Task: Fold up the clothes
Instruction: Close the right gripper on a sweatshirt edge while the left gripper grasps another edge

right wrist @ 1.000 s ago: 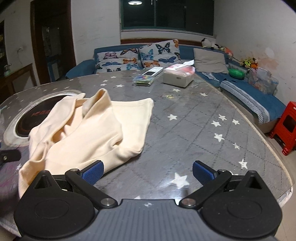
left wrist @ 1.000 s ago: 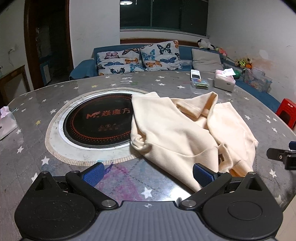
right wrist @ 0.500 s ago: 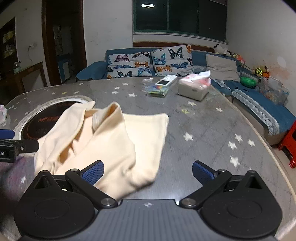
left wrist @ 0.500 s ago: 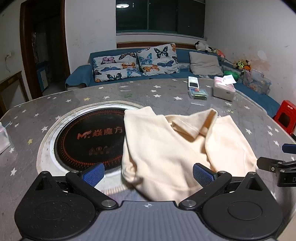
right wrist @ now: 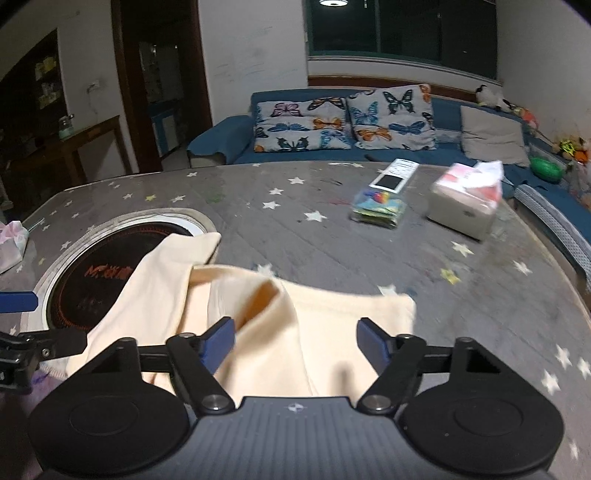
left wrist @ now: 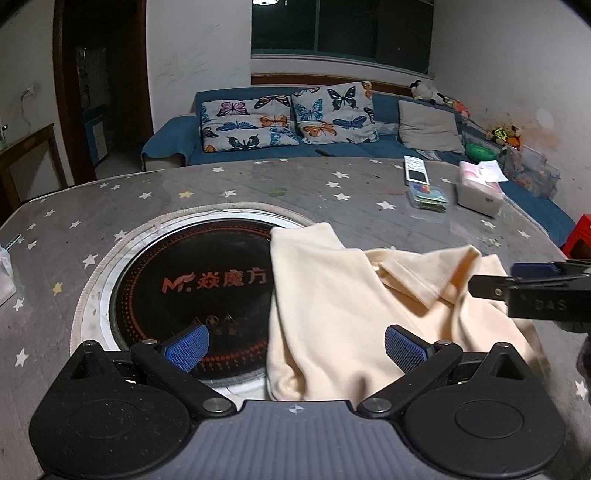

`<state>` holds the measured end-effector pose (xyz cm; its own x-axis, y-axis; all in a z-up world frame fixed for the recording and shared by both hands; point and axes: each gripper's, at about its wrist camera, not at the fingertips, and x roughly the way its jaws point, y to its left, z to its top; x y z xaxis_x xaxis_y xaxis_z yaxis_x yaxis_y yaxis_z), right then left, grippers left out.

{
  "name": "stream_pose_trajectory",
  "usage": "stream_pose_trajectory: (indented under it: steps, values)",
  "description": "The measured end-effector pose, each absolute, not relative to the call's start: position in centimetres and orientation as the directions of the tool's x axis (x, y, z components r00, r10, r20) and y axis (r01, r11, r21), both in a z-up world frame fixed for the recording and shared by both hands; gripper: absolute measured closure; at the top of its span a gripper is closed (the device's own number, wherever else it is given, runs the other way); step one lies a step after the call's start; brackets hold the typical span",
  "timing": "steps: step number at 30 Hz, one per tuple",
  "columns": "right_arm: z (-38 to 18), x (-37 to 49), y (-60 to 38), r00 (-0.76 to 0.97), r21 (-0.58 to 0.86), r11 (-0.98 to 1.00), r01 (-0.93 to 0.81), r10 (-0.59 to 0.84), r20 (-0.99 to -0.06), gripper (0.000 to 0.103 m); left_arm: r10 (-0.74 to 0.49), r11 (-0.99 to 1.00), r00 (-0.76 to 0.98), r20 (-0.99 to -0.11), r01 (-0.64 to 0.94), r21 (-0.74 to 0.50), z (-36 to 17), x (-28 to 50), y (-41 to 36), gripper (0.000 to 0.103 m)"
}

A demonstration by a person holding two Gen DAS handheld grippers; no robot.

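Dim room, ceiling lamp (right wrist: 334, 2) lit; fisheye bending; right view motion-blurred.

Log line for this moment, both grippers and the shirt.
left gripper: jaws open, over crumpled cream shirt | right gripper: jaws closing, shirt between, ungripped | round star-patterned grey table

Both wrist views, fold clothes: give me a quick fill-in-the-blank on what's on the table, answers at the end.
1. The cream garment partly covers the round black ____ set into the table.
2. The cushions on the blue sofa are printed with ____.
3. The table's grey cover is dotted with small ____.
4. The white tissue box stands on the ____.

Answers: cooktop; butterflies; stars; table
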<state>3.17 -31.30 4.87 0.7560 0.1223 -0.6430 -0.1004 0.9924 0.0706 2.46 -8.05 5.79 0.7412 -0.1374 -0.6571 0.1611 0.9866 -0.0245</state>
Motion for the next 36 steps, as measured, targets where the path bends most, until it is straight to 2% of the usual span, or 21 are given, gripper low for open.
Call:
stream_pose_trajectory:
  steps: [2, 3, 6, 10, 11, 15, 19, 21, 24, 26, 27, 29, 32, 36]
  values:
    - [4.7, 4.1, -31.1, 0.751, 0.077, 0.991, -0.113, 0.136, -0.647, 0.042, -0.131, 0.988, 0.743, -0.657, 0.154, -0.023, 5.9, 3.1, -8.0, 0.000]
    - [4.6, 4.6, -30.9, 0.748, 0.080, 0.990, -0.119, 0.142, -0.649, 0.043, -0.130, 0.988, 0.743, -0.656, 0.152, -0.023, 6.0, 3.5, -8.0, 0.000]
    - [4.1, 5.7, -30.6, 0.738, 0.073, 0.988, -0.135, 0.150, -0.658, 0.055, -0.126, 0.988, 0.748, -0.651, 0.154, -0.014, 6.3, 4.7, -8.5, 0.000]
    - [3.0, 6.6, -31.4, 0.719, 0.107, 0.984, -0.142, 0.177, -0.673, 0.084, -0.134, 0.985, 0.758, -0.639, 0.175, 0.001, 6.4, 6.6, -9.8, 0.000]
    - [2.9, 6.6, -31.7, 0.721, 0.120, 0.983, -0.142, 0.185, -0.668, 0.089, -0.136, 0.984, 0.756, -0.640, 0.177, 0.001, 6.4, 7.2, -10.1, 0.000]
    - [3.6, 5.6, -32.9, 0.759, 0.127, 0.984, -0.124, 0.176, -0.627, 0.099, -0.157, 0.979, 0.746, -0.647, 0.203, -0.003, 5.9, 9.5, -11.5, 0.001]
    - [4.7, 3.9, -34.5, 0.794, 0.119, 0.988, -0.103, 0.153, -0.589, 0.100, -0.157, 0.972, 0.738, -0.656, 0.233, 0.030, 5.3, 11.0, -13.4, 0.007]
    - [5.1, 3.3, -35.3, 0.799, 0.124, 0.988, -0.088, 0.145, -0.584, 0.100, -0.144, 0.970, 0.728, -0.670, 0.239, 0.052, 4.7, 11.7, -14.2, 0.016]
    - [5.5, 2.3, -35.9, 0.809, 0.109, 0.991, -0.083, 0.131, -0.573, 0.100, -0.112, 0.968, 0.704, -0.701, 0.236, 0.083, 3.7, 12.5, -14.7, 0.034]
    - [5.7, 1.8, -36.4, 0.816, 0.105, 0.992, -0.071, 0.118, -0.565, 0.100, -0.098, 0.967, 0.691, -0.716, 0.237, 0.097, 3.1, 12.8, -14.6, 0.056]
    - [5.7, 1.6, -36.7, 0.820, 0.108, 0.992, -0.060, 0.110, -0.562, 0.100, -0.096, 0.967, 0.685, -0.722, 0.237, 0.097, 2.8, 12.8, -14.4, 0.060]
    - [5.7, 1.1, -37.6, 0.823, 0.119, 0.992, -0.029, 0.091, -0.560, 0.100, -0.095, 0.968, 0.678, -0.729, 0.235, 0.092, 2.6, 12.7, -13.9, 0.078]
    - [5.6, 0.3, -38.8, 0.828, 0.135, 0.991, 0.014, 0.064, -0.557, 0.100, -0.104, 0.972, 0.681, -0.725, 0.224, 0.071, 2.7, 12.4, -12.9, 0.090]
    - [5.7, -0.9, -39.8, 0.836, 0.150, 0.987, 0.058, 0.034, -0.548, 0.100, -0.120, 0.975, 0.694, -0.710, 0.218, 0.048, 3.2, 11.8, -12.3, 0.092]
